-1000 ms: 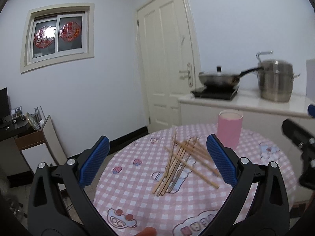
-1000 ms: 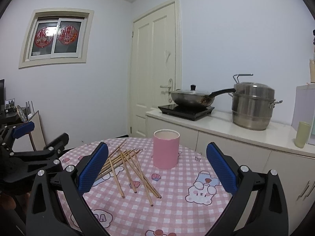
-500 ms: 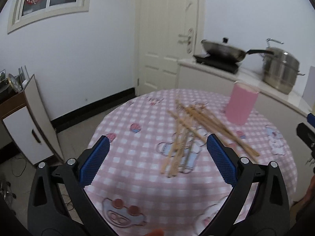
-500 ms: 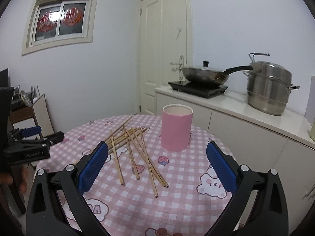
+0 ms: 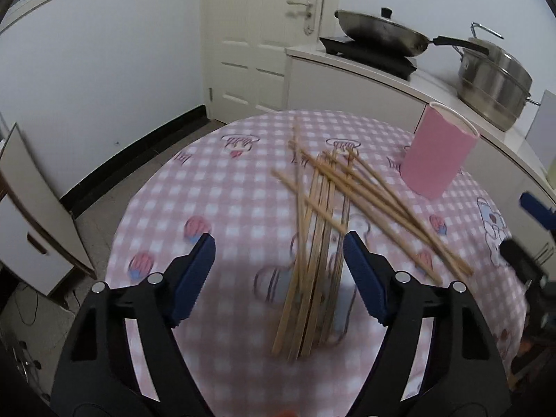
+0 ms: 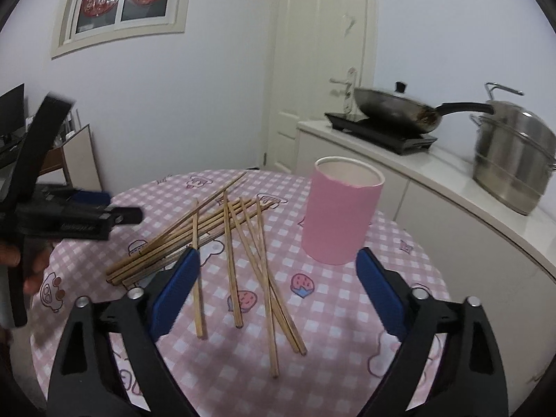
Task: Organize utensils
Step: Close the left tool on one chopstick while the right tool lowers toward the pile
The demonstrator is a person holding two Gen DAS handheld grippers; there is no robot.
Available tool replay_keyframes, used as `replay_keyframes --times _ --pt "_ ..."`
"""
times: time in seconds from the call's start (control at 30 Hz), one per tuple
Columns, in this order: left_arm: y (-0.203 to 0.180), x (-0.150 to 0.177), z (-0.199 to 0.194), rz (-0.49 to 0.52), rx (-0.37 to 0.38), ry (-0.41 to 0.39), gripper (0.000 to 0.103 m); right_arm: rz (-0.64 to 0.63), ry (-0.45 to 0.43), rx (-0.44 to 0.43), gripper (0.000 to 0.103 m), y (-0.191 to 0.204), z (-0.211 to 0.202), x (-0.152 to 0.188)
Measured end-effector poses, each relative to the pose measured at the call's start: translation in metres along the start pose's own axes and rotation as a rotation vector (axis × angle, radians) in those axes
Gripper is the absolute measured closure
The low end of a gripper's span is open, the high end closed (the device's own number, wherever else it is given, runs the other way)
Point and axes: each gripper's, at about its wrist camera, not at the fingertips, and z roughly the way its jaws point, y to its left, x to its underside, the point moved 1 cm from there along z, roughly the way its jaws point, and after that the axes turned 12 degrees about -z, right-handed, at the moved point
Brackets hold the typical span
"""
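two hand-held grippers, left gripper (image 5: 278, 264) and right gripper (image 6: 274, 278), hover over a pink checked tablecloth (image 6: 323, 312), jaws wide but closing, holding nothing. loose wooden chopsticks (image 6: 229, 243) lie scattered at twelve o'clock; beyond, at one o'clock, stands a pink cup (image 6: 340, 215).

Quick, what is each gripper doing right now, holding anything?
Left gripper: jaws closing, nothing gripped, above the chopsticks.
Right gripper: jaws closing, nothing gripped, facing the pink cup.

Matt wooden chopsticks (image 6: 229, 243); smooth matt pink cup (image 6: 338, 215); checked cloth on table (image 6: 347, 299); shiny steel pot (image 6: 514, 160)
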Motion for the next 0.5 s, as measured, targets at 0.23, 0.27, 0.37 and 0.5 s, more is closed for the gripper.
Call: replay_keyframes --times 0.23,0.27,0.37,0.5 --pt "-0.028 -0.035 0.042 0.1 -0.054 0.066 0.051 -0.025 0.05 -0.066 0.04 -0.003 0.038 -0.016" --pt "-0.027 -0.038 0.047 0.095 -0.049 0.083 0.053 -0.032 0.056 -0.079 0.042 -0.002 0.045 -0.02" --pt "-0.027 -0.046 0.064 0.086 -0.048 0.11 0.054 -0.053 0.073 -0.107 0.047 -0.001 0.06 -0.027" --pt "-0.031 -0.054 0.085 0.08 -0.022 0.154 0.055 -0.06 0.086 -0.119 0.048 0.001 0.072 -0.029"
